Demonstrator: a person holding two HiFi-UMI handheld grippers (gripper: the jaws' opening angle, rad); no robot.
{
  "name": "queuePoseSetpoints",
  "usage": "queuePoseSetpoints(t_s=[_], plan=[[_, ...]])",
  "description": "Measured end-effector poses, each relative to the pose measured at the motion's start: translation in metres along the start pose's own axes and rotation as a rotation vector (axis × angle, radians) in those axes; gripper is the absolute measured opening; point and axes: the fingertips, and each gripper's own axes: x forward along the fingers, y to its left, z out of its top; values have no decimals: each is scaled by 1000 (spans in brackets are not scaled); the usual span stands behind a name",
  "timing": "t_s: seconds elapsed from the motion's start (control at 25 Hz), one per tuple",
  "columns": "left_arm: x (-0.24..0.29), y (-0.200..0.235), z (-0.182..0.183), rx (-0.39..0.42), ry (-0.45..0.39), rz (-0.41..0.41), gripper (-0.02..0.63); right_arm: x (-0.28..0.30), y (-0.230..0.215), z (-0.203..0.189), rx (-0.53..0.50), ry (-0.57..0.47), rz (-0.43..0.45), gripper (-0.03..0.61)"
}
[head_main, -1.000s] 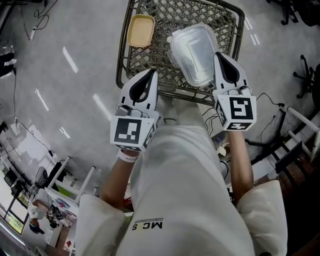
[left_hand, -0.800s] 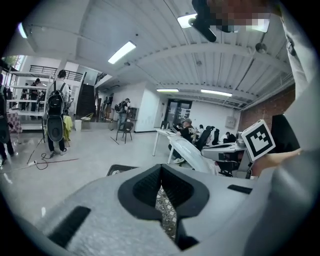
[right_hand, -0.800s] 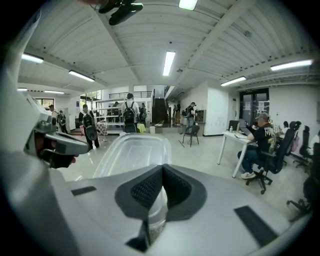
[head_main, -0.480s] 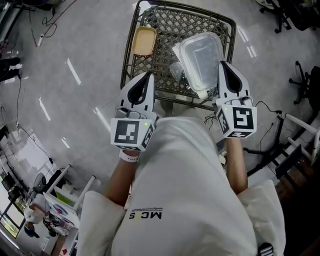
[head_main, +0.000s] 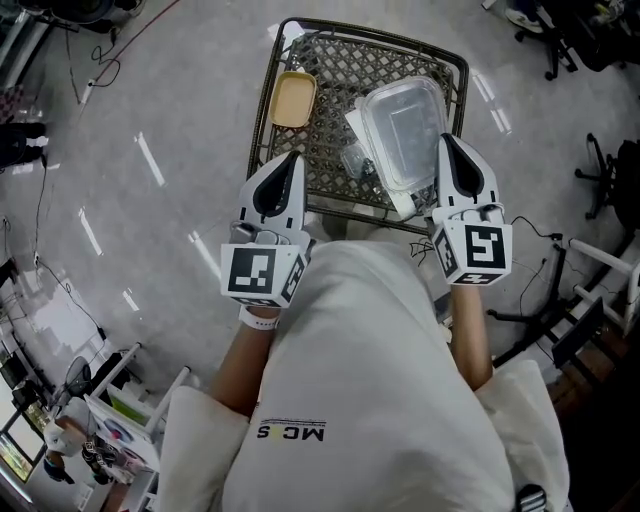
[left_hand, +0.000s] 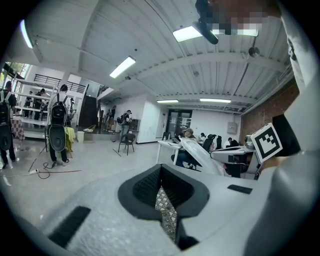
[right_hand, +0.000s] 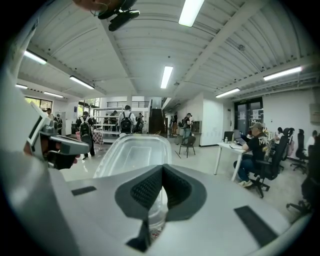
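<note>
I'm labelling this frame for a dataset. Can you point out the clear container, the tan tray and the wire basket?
clear container (head_main: 405, 130): head view, middle of its flat top.
tan tray (head_main: 293, 99): head view, centre of its inside.
wire basket (head_main: 335, 75): head view, bare mesh between tray and container.

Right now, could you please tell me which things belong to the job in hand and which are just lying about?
In hand: clear container in right tongs; wire tray under it; left tongs.
Lying about: beige dish; office chair.

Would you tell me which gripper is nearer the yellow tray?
Left. The left gripper is just short of the yellow tray; the right gripper is farther off, clamping the clear container.
</note>
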Motion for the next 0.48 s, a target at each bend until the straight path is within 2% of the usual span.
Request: queuePoseSetpoints(t_s=[0.48], plan=[[-5, 0, -1, 6, 1, -13, 23, -7, 3, 4, 14, -11, -23, 15]])
